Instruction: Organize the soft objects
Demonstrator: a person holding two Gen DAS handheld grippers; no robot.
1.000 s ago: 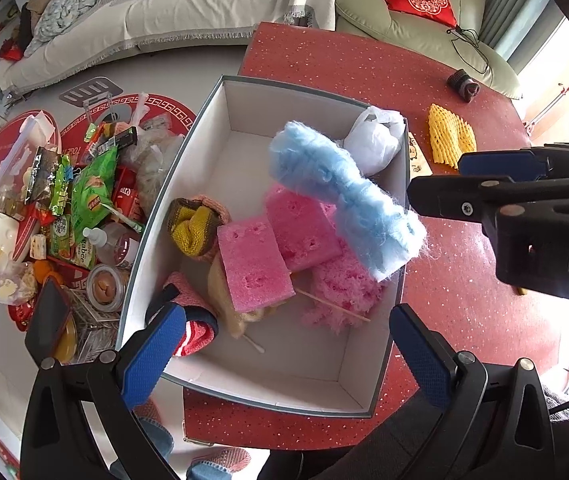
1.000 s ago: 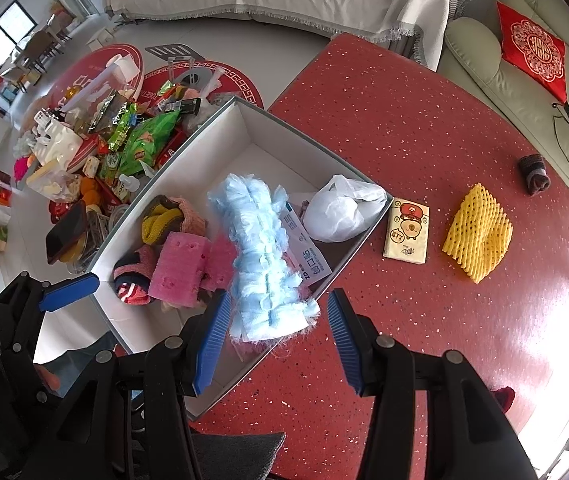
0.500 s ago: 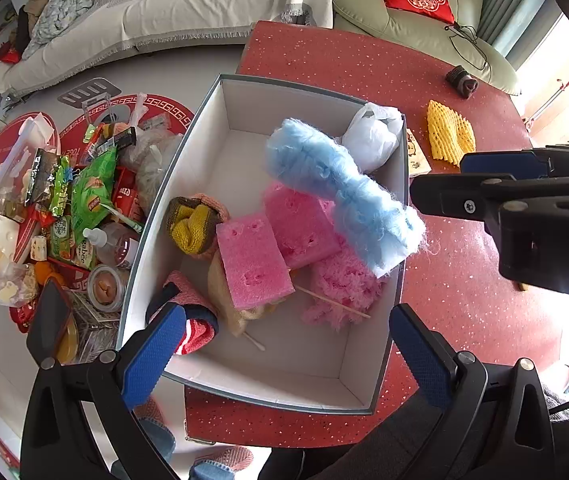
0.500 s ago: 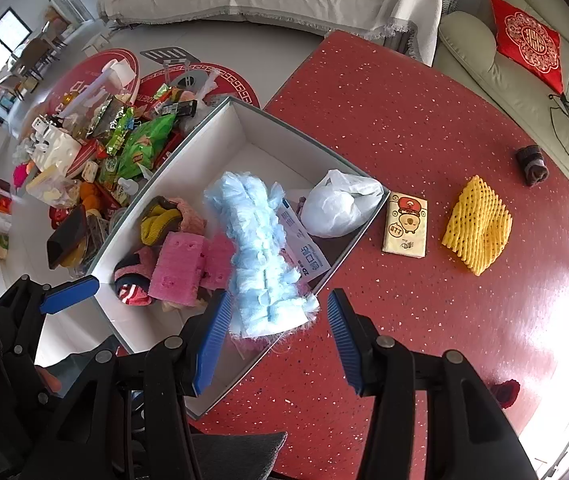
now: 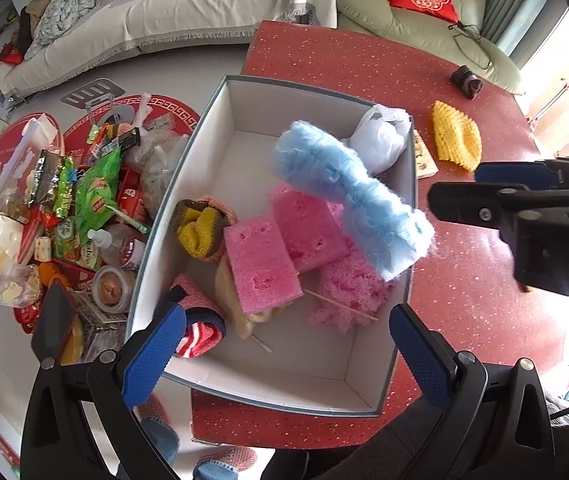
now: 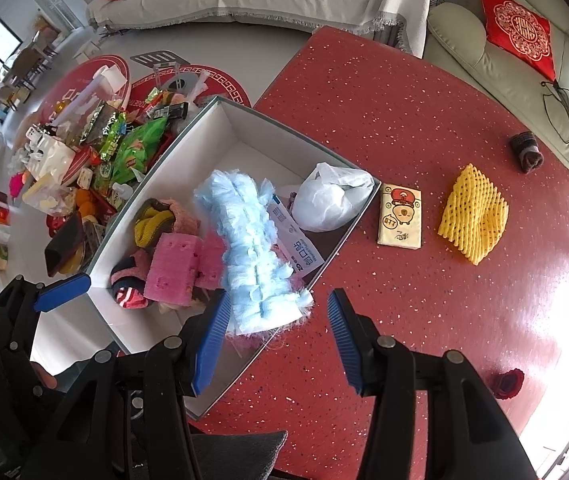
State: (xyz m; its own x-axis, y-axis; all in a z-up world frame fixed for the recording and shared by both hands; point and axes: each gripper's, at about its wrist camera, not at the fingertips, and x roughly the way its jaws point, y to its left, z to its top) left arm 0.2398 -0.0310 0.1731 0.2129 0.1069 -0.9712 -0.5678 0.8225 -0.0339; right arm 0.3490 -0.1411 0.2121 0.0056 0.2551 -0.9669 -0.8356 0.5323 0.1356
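A white box [image 5: 304, 364] [image 6: 252, 132] stands on the red table. In it lie two pink sponges [image 5: 258, 264], a pink fluffy pad [image 5: 348, 288], rolled socks [image 5: 200, 228] and a white plastic bag [image 6: 328, 200]. A light blue fluffy duster [image 5: 348, 192] [image 6: 252, 248] lies tilted across them, its near end over the box's right rim. My right gripper [image 6: 278, 320] stands open around that end; its right pad is clear of the fluff. My left gripper [image 5: 284, 332] hangs open above the box's near part, holding nothing.
On the table right of the box lie a tissue pack [image 6: 399, 216], a yellow foam net [image 6: 472, 216], a dark rolled sock [image 6: 526, 152] and a small red thing [image 6: 508, 384]. Snack packets and bottles [image 5: 64, 208] crowd the floor left of the box. Sofas stand behind.
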